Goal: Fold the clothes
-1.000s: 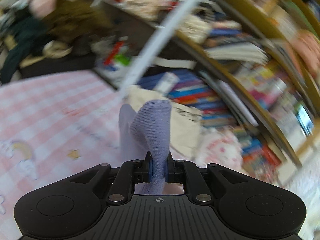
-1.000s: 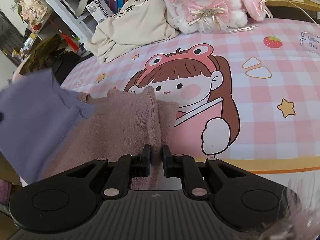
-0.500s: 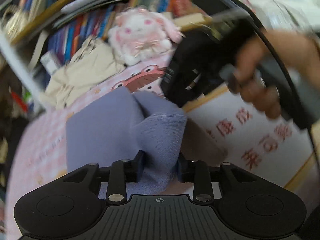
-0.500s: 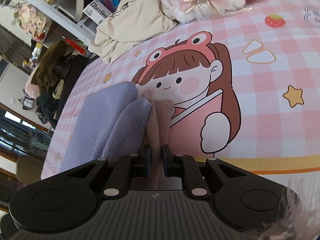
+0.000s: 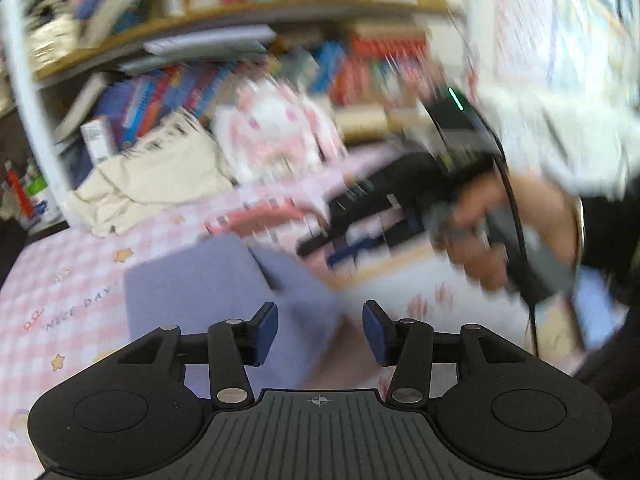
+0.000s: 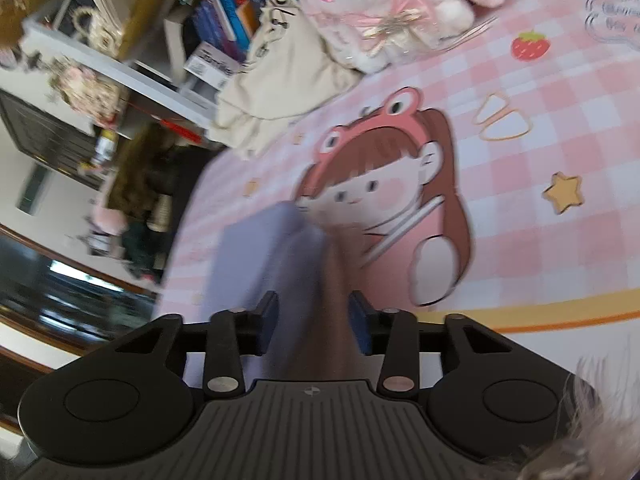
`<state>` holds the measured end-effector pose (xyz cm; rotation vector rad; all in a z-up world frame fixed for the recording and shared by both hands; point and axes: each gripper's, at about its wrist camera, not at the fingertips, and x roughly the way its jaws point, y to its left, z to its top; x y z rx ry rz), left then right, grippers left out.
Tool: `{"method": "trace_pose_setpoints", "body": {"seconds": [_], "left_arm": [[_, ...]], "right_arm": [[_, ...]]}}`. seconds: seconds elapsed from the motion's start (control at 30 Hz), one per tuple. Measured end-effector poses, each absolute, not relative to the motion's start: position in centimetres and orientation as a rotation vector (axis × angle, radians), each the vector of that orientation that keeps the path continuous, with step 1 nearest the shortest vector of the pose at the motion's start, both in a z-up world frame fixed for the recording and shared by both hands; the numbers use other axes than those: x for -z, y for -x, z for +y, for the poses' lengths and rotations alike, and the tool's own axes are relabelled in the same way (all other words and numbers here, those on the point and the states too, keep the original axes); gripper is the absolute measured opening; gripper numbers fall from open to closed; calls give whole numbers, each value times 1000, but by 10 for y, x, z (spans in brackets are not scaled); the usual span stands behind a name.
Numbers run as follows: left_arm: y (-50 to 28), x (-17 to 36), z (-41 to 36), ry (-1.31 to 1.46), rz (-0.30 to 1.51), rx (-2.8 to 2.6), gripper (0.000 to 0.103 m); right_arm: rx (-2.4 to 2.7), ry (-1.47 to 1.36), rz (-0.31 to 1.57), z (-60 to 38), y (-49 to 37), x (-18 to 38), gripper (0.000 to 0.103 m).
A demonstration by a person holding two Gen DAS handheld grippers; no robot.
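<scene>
The left gripper (image 5: pixel 320 328) has its two blue pads apart; its jaws have just been opening, and the purple garment (image 5: pixel 208 280) lies under and in front of them, touched by neither pad. This garment rests folded on the pink checked cloth (image 5: pixel 60 280) that covers the table, and a brownish-pink layer (image 5: pixel 344 356) shows beside it at its right edge, just below the open pads. The right gripper (image 6: pixel 313 316) also has jaws that have just been opening; the purple garment (image 6: pixel 256 256) and the brownish-pink layer (image 6: pixel 332 304) pass between its pads, which stand apart and do not seem to press the fabric, though the picture is blurred here. In the left wrist view, the right gripper (image 5: pixel 360 220) is seen as a dark, blurred shape held by a hand (image 5: pixel 500 232) on the far side of the clothes. At the far end of the table, a cream cloth bag (image 6: pixel 280 80) lies in a heap, and beside it sits a white and pink plush rabbit (image 6: pixel 372 12). Behind them are shelves with books (image 6: pixel 232 24). A cartoon girl with a frog hat (image 6: pixel 384 184) is printed on the cloth, just beyond the folded garment.
</scene>
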<state>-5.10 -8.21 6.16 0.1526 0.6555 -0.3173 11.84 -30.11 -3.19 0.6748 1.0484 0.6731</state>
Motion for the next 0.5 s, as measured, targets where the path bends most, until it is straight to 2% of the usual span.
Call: {"method": "trace_pose_setpoints", "body": {"seconds": [0.07, 0.17, 0.2, 0.3, 0.4, 0.43, 0.5], "left_arm": [[44, -66, -67, -89, 640, 262, 47], [29, -39, -61, -87, 720, 220, 36], [25, -28, -63, -96, 755, 229, 29], [30, 2, -82, -209, 811, 289, 24], [39, 14, -88, -240, 775, 286, 24], [41, 14, -87, -235, 770, 285, 24], [43, 13, -84, -225, 772, 286, 24]], "right_arm": [[-722, -715, 1082, -294, -119, 31, 45], [-765, -748, 1162, -276, -121, 38, 57], [-760, -748, 1187, -269, -122, 42, 60], [-734, -747, 1223, -254, -128, 51, 62], [-726, -750, 1204, -245, -139, 53, 61], [-723, -740, 1193, -242, -142, 53, 57], [-706, -673, 1136, -239, -146, 46, 23]]}}
